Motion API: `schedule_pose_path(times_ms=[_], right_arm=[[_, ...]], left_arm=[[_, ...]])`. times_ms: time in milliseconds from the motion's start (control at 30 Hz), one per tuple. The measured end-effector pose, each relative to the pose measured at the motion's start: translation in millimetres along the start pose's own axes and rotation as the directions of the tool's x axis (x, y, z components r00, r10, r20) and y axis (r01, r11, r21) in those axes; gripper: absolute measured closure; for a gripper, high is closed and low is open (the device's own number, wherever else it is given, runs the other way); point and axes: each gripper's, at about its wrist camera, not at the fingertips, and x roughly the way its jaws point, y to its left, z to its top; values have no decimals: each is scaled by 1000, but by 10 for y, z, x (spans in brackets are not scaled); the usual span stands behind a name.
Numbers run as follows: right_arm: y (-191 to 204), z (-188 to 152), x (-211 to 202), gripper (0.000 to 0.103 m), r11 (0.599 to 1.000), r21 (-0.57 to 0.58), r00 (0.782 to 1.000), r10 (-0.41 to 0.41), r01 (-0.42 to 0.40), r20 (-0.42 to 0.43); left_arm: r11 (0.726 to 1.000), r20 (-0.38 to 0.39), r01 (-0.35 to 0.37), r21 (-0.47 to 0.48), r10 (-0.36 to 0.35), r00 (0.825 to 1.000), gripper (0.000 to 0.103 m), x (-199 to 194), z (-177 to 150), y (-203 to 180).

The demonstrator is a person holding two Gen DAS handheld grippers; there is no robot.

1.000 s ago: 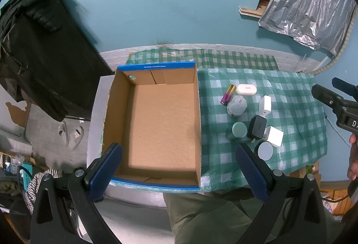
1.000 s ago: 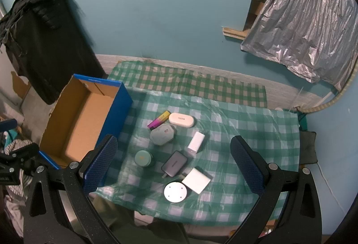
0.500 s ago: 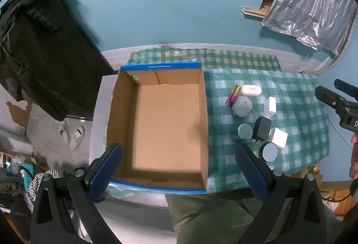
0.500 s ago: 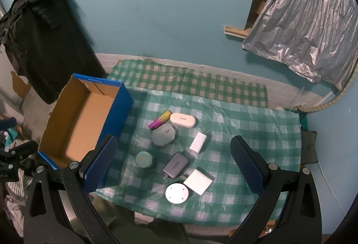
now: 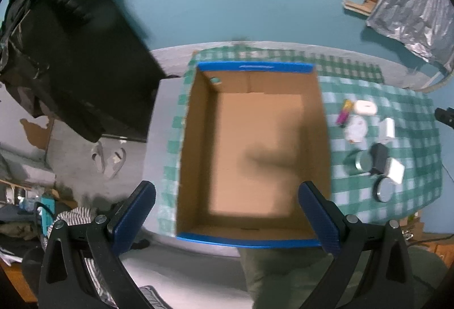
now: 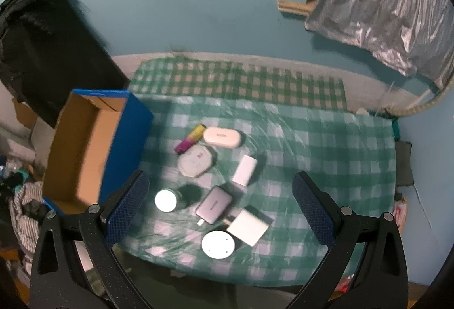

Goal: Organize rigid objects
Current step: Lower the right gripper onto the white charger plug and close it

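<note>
An empty blue cardboard box (image 5: 255, 155) sits on the left of the green checked table; it shows in the right wrist view (image 6: 85, 155) too. Right of it lie several small objects: a purple-yellow tube (image 6: 189, 138), a white oval case (image 6: 222, 136), a pale round pouch (image 6: 196, 161), a white block (image 6: 244, 170), a green tin (image 6: 167, 199), a grey charger (image 6: 213, 204), a white adapter (image 6: 247, 226) and a white round puck (image 6: 218, 244). My left gripper (image 5: 227, 216) is open and empty above the box's near edge. My right gripper (image 6: 220, 208) is open and empty above the objects.
A black jacket (image 5: 65, 53) hangs on the teal wall at left. Silver foil sheeting (image 6: 391, 5) hangs at the upper right. The checked cloth (image 6: 326, 144) covers the table. Clutter lies on the floor at left (image 5: 107, 158).
My left gripper has moved left and closer, so the box now fills the view centre. My right gripper has moved down toward the objects. Both stay open.
</note>
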Motion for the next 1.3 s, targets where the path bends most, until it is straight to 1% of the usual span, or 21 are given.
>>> schedule_pose_path(times_ms=[200,367,533,633,733,833,867,900,967,1033,1100,1133,1200,1267,1300], right_arm=[[-214,36,297,2,998,57,998,-20,24,-60],[-372,37,545,4,992,120,995,-13,25,-103],[-399,-5,843,6,990,139,989,-8,29,-148],[-393,-14,986,8,990,133,988,-16,37,-156],[-374,-28,1135,13,990,135,985,-8,31,-170],[-368,-48,1278,14,991,131,984,-9,33,-178],[-363,-52,1342,16,991,128,981,-18,43,-191],[-359,-58,1380,17,991,127,980,-21,47,-196],[-364,-67,1463,20,990,129,979,-25,52,-203],[-374,-75,1550,21,989,134,977,-26,55,-210],[-384,-81,1641,22,988,140,974,-32,65,-223],[-390,-87,1679,23,988,142,973,-35,68,-227],[-401,-95,1758,24,987,144,969,-39,76,-244],[-412,-102,1831,28,986,146,966,-40,79,-254],[-414,-106,1867,29,986,146,964,-42,82,-261]], left_arm=[[1000,-39,-9,-29,8,999,2,241,-5,312],[1000,-74,-8,-24,6,997,2,419,-17,419],[999,-117,15,-35,-19,993,2,643,-24,544],[1000,-148,8,-18,-11,989,2,812,-34,588],[1000,-173,4,-9,-6,985,2,951,-63,616],[1000,-203,9,4,-8,979,11,1111,-84,632],[1000,-208,10,7,-9,978,15,1134,-87,609],[1000,-214,14,14,-11,977,17,1187,-97,607],[999,-223,18,29,-11,975,23,1257,-109,596],[999,-229,23,41,-13,973,25,1308,-123,589],[999,-238,24,48,-12,971,31,1365,-132,596],[999,-238,32,44,-21,971,36,1386,-136,609],[998,-244,45,32,-35,969,39,1423,-129,635],[998,-251,59,23,-52,967,47,1462,-137,649],[998,-252,61,24,-53,966,48,1472,-143,648]])
